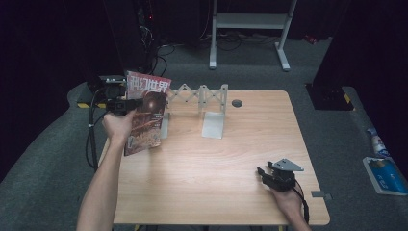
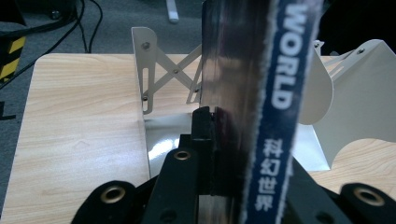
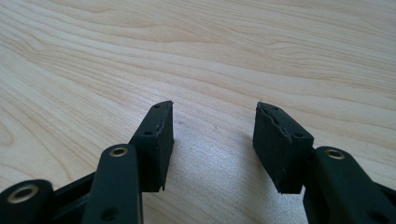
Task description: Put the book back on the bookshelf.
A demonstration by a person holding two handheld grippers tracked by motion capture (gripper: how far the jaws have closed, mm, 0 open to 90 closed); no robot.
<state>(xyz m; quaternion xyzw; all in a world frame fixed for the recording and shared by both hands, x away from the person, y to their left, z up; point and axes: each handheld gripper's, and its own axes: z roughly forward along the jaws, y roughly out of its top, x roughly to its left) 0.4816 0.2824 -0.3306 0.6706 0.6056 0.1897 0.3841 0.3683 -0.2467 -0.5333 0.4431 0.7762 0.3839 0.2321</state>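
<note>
A magazine (image 1: 146, 113) with a dark red cover is held upright above the table's left side, my left gripper (image 1: 126, 103) shut on its left edge. In the left gripper view the magazine's blue spine (image 2: 275, 112) rises between the black jaws, in front of the white expandable book rack (image 2: 154, 74). That rack (image 1: 202, 98) stands at the back middle of the table, just right of the magazine. My right gripper (image 1: 269, 175) rests near the table's front right, and in the right gripper view its gripper (image 3: 214, 140) stands open over bare wood.
The wooden table (image 1: 226, 159) has a round grommet hole (image 1: 236, 103) at the back. A white metal frame (image 1: 250, 29) stands on the grey floor behind. Cables (image 1: 94, 139) hang off the left side, and some items (image 1: 382, 166) lie on the floor at right.
</note>
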